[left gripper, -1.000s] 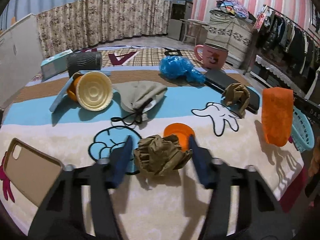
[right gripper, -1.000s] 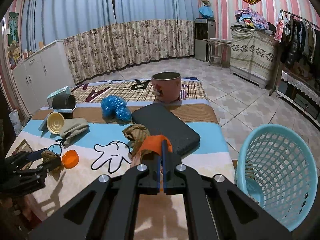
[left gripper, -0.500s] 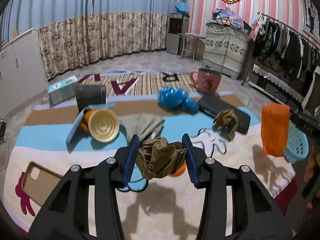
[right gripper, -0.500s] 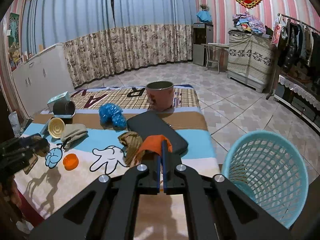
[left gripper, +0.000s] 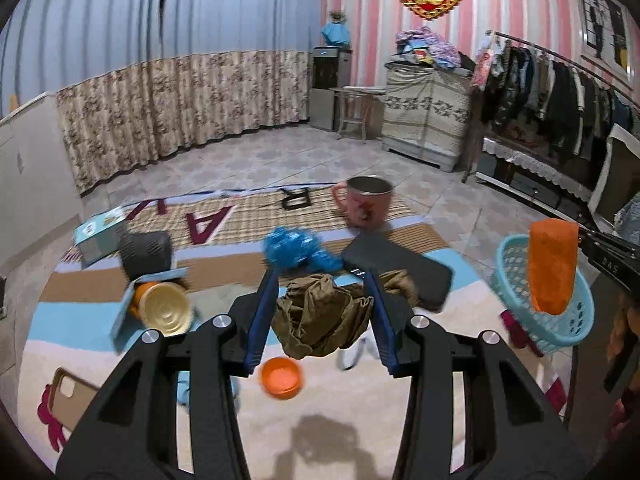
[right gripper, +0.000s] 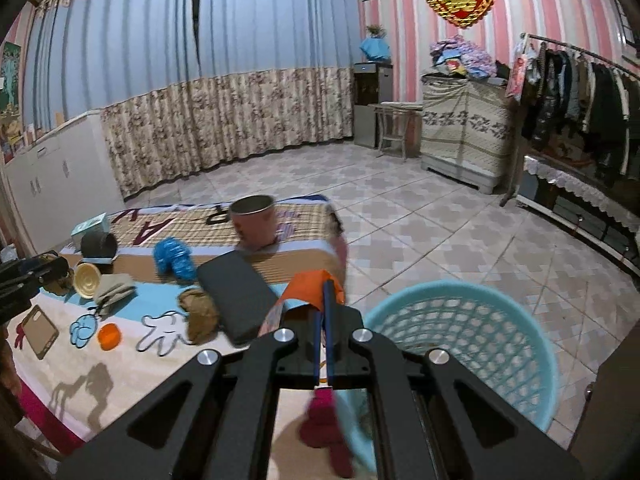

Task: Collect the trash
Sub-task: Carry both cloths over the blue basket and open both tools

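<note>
Above the cluttered table (left gripper: 360,432), left gripper (left gripper: 323,312) clamping crumpled brown paper (left gripper: 320,320), right gripper (right gripper: 323,320) pinching an orange wrapper (right gripper: 310,288) beside the blue basket (right gripper: 532,344), both bound for disposal.

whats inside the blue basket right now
In the right wrist view the blue basket shows only its bare mesh wall and part of its floor. The right gripper, its jaws shut on an orange wrapper, covers the near side, so trash there cannot be ruled out.

Basket (right gripper: 460,320) right of the table (right gripper: 160,364); mug (right gripper: 254,220) at its far end, behind the flat case (right gripper: 236,296).
</note>
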A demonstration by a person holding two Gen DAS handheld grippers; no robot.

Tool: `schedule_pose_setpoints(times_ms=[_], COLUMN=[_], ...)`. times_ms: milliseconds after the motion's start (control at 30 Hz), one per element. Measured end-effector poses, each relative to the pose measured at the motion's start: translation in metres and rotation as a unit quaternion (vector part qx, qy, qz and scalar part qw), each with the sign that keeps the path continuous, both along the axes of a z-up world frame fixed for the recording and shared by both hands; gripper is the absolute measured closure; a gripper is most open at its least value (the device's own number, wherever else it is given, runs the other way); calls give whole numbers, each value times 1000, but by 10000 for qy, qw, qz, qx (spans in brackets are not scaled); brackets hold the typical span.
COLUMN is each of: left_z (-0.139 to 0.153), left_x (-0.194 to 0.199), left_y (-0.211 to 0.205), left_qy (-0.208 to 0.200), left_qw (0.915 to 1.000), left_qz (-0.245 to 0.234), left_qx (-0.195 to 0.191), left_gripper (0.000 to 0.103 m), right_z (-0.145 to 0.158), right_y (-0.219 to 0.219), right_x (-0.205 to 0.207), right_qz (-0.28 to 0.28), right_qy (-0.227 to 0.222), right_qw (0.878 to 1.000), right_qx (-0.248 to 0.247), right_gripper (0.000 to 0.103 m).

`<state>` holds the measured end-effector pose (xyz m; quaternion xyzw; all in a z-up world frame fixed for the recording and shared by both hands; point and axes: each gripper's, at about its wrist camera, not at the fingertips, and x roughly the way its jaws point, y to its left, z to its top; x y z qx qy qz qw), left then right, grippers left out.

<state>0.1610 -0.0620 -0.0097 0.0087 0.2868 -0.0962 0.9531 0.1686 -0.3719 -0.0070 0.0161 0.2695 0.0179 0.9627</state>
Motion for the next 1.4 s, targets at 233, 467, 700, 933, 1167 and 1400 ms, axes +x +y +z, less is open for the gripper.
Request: schedule_pose_setpoints(times_ms=[233, 467, 700, 933, 1167, 1400], left_z=[3, -14, -33, -50, -50, -32], left_x=[11, 16, 26, 37, 44, 43], left_y=[-68, -146, -206, -263, -286, -264], left_qy=[-24, 75, 245, 347, 299, 96], left_qw=[9977, 9909, 9824, 9755, 9749, 9820], left_qz=[-657, -1339, -1837, -2159, -2205, -1882], left_qx=[-136, -121, -237, -222, -95, -97], left_gripper=[60, 60, 60, 59, 45, 21], right_z=[5, -9, -23, -39, -52, -51], right_y=[-47, -93, -136, -165, -169, -162], right_x=[-12, -22, -28, -26, -18, -14], right_qz=[-363, -727, -1071, -1267, -1221, -1106], right_qy=[56, 202, 324, 416, 506, 509], right_qw=[9991, 9970, 9937, 9911, 9912, 9925], right_qx=[-188, -173, -83, 44, 89, 60], right_gripper=[101, 101, 101, 101, 101, 101])
